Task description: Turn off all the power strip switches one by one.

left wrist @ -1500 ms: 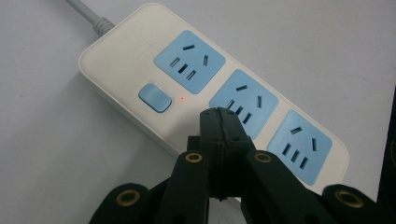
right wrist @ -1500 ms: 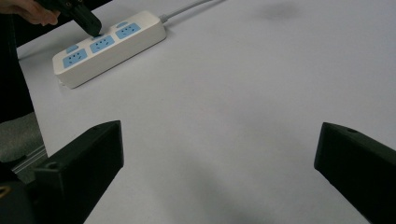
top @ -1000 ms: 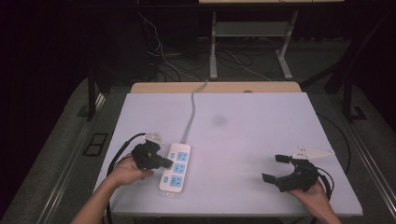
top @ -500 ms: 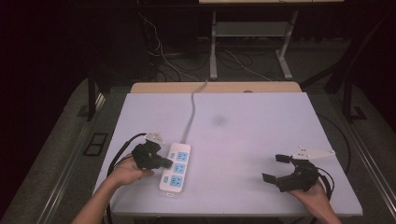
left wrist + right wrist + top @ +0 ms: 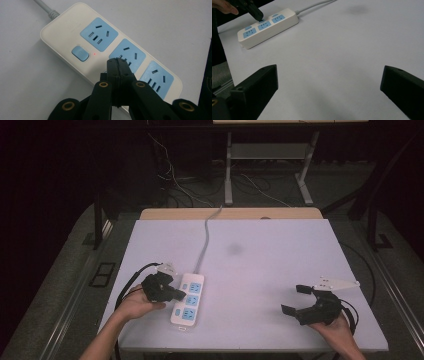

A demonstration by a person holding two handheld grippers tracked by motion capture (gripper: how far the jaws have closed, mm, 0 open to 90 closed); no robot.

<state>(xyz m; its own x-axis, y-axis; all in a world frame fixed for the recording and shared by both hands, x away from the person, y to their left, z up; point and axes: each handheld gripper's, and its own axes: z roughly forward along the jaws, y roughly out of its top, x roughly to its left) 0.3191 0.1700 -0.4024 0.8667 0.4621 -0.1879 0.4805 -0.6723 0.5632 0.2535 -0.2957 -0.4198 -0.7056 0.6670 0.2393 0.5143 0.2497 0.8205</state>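
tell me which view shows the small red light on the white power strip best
The left gripper view: the small red light glows beside the blue switch button on the white plastic power strip, close up. The high view and right gripper view show the strip too small to make the light out.

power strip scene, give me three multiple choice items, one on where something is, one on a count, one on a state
1. Where does the power strip lie on the table?
A. near left
B. far right
C. centre

2. How many blue socket panels does it have?
A. two
B. three
C. five

3. How does the left claw stand?
A. wide open
B. shut, tips over the strip
C. shut on the cord

Answers:
1. A, as the high view shows it by the person's left hand.
2. B, since the left gripper view shows three in a row.
3. B, as its jaws meet above the middle socket, while the right claw is open.
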